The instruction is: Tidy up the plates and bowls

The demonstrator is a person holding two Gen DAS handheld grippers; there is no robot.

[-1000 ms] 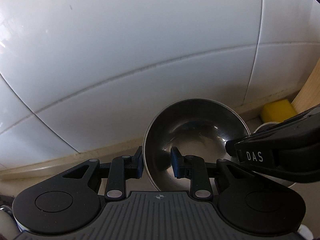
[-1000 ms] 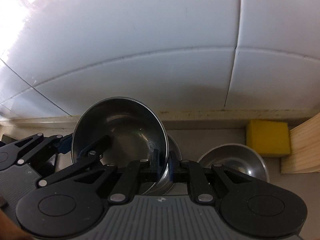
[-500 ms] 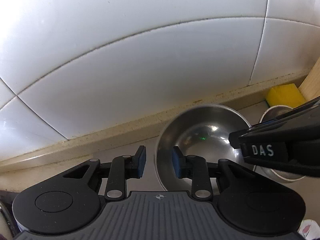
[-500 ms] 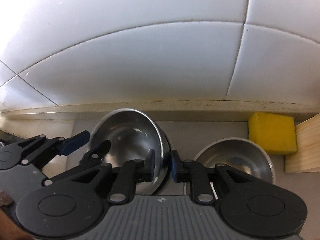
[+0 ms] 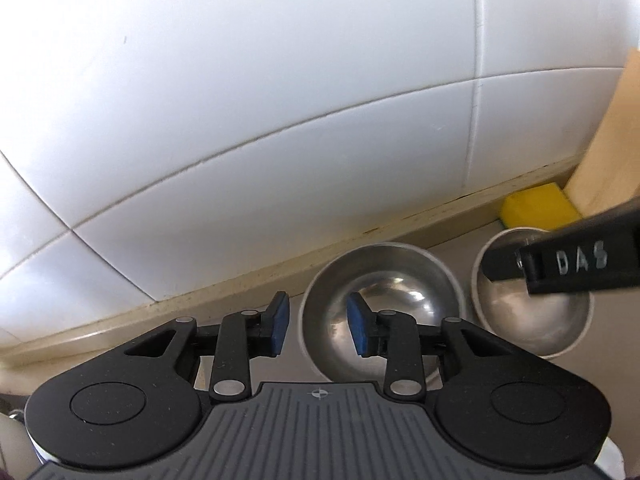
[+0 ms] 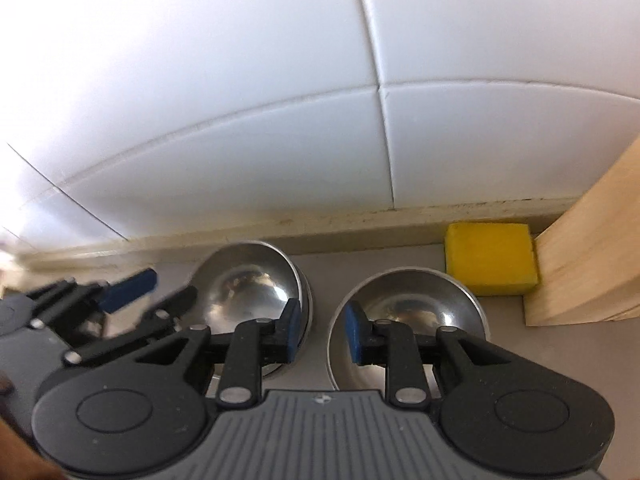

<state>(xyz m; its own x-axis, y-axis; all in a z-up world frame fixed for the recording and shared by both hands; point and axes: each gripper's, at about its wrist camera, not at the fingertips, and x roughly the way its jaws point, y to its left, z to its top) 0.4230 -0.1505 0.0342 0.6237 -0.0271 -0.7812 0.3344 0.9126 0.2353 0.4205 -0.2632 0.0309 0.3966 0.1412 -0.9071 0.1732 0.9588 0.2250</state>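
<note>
In the left wrist view, the left tongs have just been opening, and their blue pads now stand apart with nothing pressed between them. A second ago they were clamped on the rim of the left bowl, which stood tilted; now this bowl sits upright on the bench, free, and only its near rim shows in the gap between the pads. Beside it on the right stands the right bowl, partly covered by the black body of the other tool with the letters DAS. A yellow sponge lies behind, against the wall, next to a wooden board. In the right wrist view, the right tongs have also just been opening; the pads are apart and hold nothing, and the bare bench shows between them. Earlier they gripped the far rim of the left bowl; now this bowl rests near the wall, close beside the right bowl, the two apart by a narrow gap. The left tongs appear blurred at the left. I judge that the bowl is now placed and released, so this step seems finished and the hands are free for the next dish. The bench is grey and smooth; white glossy wall tiles rise behind it, with a beige, slightly stained joint at the foot.
</note>
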